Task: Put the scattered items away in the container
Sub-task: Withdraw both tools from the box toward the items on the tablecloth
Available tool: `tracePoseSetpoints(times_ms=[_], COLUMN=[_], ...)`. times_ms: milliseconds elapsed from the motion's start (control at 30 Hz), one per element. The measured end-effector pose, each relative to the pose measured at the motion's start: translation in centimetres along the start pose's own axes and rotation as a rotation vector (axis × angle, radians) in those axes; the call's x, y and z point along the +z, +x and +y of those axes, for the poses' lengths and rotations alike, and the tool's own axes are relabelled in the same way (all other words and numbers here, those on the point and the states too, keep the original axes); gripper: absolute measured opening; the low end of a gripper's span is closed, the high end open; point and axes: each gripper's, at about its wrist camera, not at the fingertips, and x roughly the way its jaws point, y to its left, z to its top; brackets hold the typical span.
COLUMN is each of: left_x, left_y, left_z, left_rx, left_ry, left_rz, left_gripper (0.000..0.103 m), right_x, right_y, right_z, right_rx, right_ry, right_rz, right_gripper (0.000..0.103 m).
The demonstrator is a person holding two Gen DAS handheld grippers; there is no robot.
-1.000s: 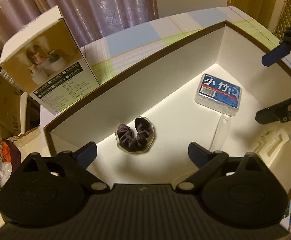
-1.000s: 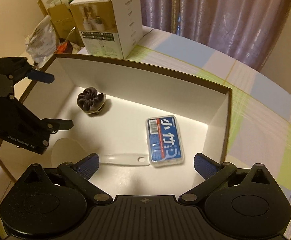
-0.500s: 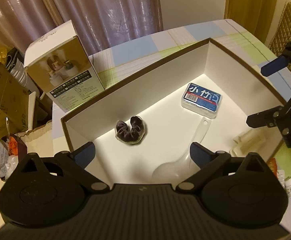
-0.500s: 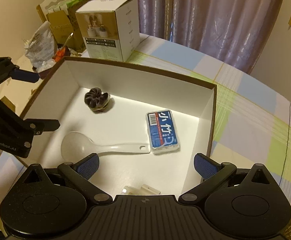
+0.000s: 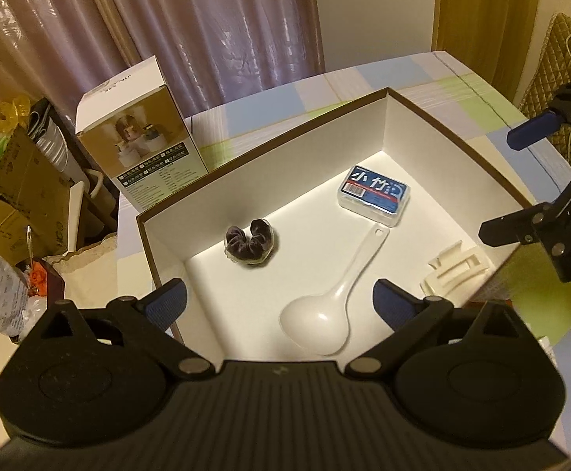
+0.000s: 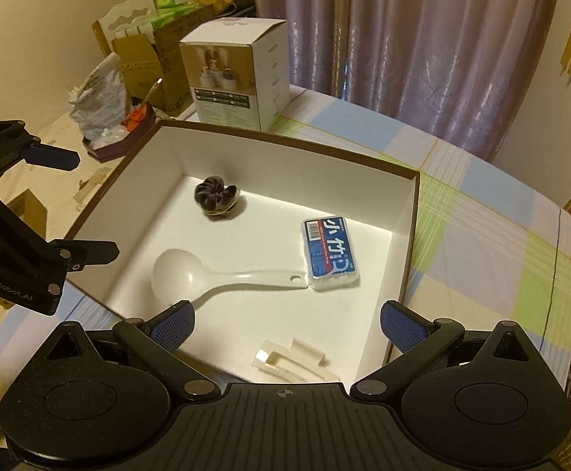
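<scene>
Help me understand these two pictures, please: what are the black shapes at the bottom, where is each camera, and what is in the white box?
Each picture comes from a fisheye camera mounted on a handheld two-finger gripper, looking forward along its fingers. A person holds one in each hand; there is no robot arm. The black shapes with blue pads at the bottom are that gripper's own fingers. The left gripper and the right gripper are both open and hold nothing. Each also shows at the edge of the other's view. Both look down into a white box on a checked tablecloth. Inside lie a dark scrunchie, a white ladle, a blue-labelled plastic case and a cream plastic clip.
</scene>
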Motion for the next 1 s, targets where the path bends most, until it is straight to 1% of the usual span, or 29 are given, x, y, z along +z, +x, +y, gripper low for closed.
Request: tracePoseSetpoints(times_ms=[367, 667, 900, 1000], left_x=[-1.8, -3.6, -5.0, -5.6], left_y=[-3.2, -5.4, -6.8, -7.3], left_z=[-1.8, -2.4, -3.0, -3.0], left_rx=[0.022, 0.053, 0.082, 0.071], left_ry=[-0.013, -0.042, -0.03, -0.037], left_rz=[-0.018, -0.019, -0.027, -0.033], left_gripper=[0.1, 0.1, 0.1, 0.1], right_x=[-1.8, -3.4, -4.2, -4.8], right_y=[-3.0, -5.0, -6.4, -7.0], right_z=[0.8, 1.6, 1.0, 0.7], right_rx=[0.041, 0.068, 0.064, 0.091], right_ry=[0.003, 0.007, 0.089, 0.117], right_rz=[-0.051, -0.08, -0.154, -0.172], right_gripper=[0.103, 0.103, 0.103, 0.103])
